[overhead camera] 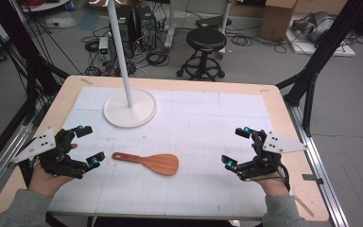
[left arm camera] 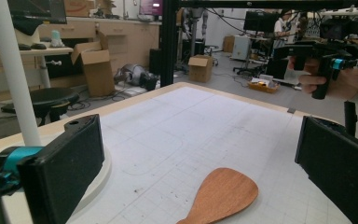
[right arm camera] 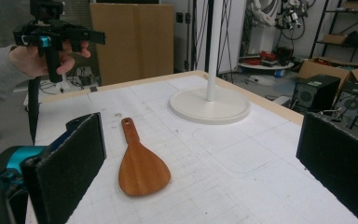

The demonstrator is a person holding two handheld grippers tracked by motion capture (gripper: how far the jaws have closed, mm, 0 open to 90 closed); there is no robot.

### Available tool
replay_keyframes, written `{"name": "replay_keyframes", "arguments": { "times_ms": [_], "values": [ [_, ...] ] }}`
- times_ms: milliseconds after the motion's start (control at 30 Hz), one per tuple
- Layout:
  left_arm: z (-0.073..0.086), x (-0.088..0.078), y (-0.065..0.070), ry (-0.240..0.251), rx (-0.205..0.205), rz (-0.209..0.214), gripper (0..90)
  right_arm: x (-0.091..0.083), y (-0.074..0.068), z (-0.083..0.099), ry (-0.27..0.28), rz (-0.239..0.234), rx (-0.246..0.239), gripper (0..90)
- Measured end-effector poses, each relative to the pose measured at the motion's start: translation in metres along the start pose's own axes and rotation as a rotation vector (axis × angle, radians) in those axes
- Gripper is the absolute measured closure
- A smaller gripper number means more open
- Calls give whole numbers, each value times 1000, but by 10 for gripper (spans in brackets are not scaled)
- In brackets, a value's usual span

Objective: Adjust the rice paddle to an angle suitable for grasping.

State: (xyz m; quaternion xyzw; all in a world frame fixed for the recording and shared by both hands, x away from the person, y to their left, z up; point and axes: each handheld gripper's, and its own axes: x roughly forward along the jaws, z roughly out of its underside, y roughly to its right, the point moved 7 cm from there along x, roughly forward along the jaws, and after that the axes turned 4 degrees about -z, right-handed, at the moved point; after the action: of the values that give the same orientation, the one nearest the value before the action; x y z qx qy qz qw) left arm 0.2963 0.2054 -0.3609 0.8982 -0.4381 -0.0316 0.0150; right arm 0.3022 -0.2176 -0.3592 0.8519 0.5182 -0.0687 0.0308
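Beyond my hand-held grippers, the wooden-edged counter (overhead camera: 270, 97) is lying under a white gridded mat (overhead camera: 203, 123). Farther ahead, a grey floor (overhead camera: 260, 56) is spreading out, with black cables (overhead camera: 157, 57) tangling across it. A black round stool (overhead camera: 206, 39) is standing past the counter's far edge. Black frame struts (overhead camera: 319, 52) are slanting down to my right. Cardboard boxes (left arm camera: 95, 65) are sitting open by wooden cabinets (left arm camera: 121, 35), and a brown board (right arm camera: 133, 39) is leaning against the wall.

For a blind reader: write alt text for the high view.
A wooden spatula lies flat on a white gridded table between two open hand-held grippers, the left hand-held gripper and the right hand-held gripper. A white pole stand sits behind it.
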Motion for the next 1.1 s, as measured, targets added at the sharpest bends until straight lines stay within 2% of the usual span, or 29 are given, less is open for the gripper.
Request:
{"name": "replay_keyframes", "arguments": {
  "times_ms": [200, 300, 367, 700, 767, 800, 833, 867, 900, 1000, 1033, 1100],
  "values": [
    [0, 0, 1, -1, 5, 10, 17, 1, 1, 2, -7, 0, 10, 0],
    [2, 1, 3, -22, 9, 24, 17, 1, 1, 3, -10, 0, 11, 0],
    [4, 2, 2, -37, 5, 16, 17, 1, 1, 3, -9, -1, 11, 0],
    [7, 4, 4, -45, 45, 14, 17, 1, 2, 4, -15, -1, 19, 0],
    [7, 4, 5, -49, 54, 15, 112, 2, 2, 5, -15, -1, 19, 0],
    [7, 3, 6, -54, 58, 23, 112, 2, 2, 5, -15, -1, 19, 0],
    [8, 3, 6, -56, 65, 26, 218, 2, 2, 5, -17, -2, 22, 0],
    [8, 2, 6, -63, 69, 27, 263, 2, 2, 5, -18, -2, 22, 0],
    [9, 2, 7, -75, 68, 31, 263, 2, 2, 5, -18, -2, 22, 0],
    [11, 1, 8, -91, 65, 20, 481, 2, 2, 5, -20, 2, 20, 0],
    [12, 1, 8, -94, 65, 16, 481, 2, 2, 5, -20, 2, 20, 0],
    [15, 2, 8, -105, 47, 11, 572, 2, 2, 6, -20, -1, 19, 0]
  ]
}}
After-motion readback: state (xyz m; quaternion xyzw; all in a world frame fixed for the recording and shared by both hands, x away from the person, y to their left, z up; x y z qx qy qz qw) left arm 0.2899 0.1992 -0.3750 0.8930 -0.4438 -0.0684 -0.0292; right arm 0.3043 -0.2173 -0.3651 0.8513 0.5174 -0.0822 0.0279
